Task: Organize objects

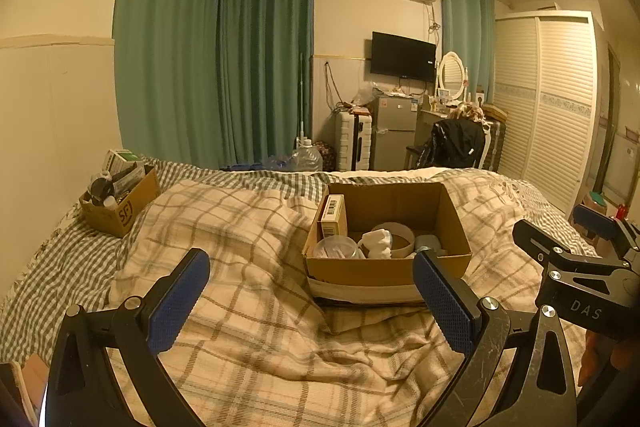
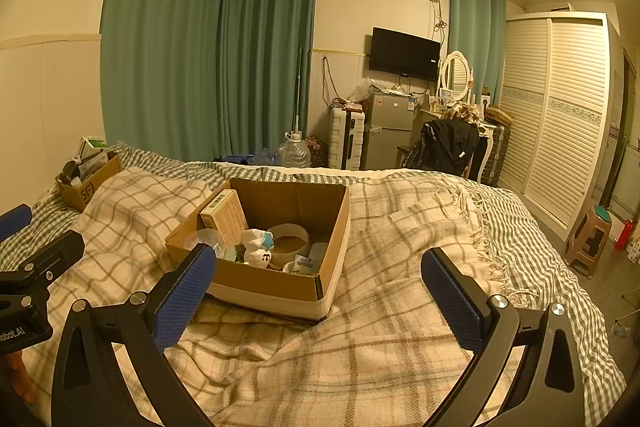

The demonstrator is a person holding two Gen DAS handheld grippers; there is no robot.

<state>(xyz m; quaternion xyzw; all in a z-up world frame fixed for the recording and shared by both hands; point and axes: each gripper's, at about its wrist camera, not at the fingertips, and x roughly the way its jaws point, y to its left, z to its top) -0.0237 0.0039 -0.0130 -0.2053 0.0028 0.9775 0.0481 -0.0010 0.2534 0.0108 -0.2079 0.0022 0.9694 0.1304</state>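
An open cardboard box (image 1: 384, 269) (image 2: 264, 285) sits on the plaid blanket in the middle of the bed. It holds a small yellow carton (image 1: 333, 214) (image 2: 226, 217), a tape roll (image 1: 396, 237) (image 2: 289, 239), a white figurine (image 1: 378, 243) (image 2: 258, 247), a clear lid (image 1: 334, 247) and other small items. My left gripper (image 1: 312, 285) is open and empty, just before the box. My right gripper (image 2: 318, 285) is open and empty, with its left finger (image 2: 188, 291) in front of the box's near left corner. The right gripper also shows in the left wrist view (image 1: 560, 247).
A second cardboard box (image 1: 120, 205) (image 2: 86, 183) full of items sits at the bed's far left by the wall. Past the bed are a water jug (image 2: 296, 151), fridge (image 2: 386, 131), chair with a black coat (image 2: 450, 143), wardrobe (image 2: 560, 115) and a stool (image 2: 588, 239).
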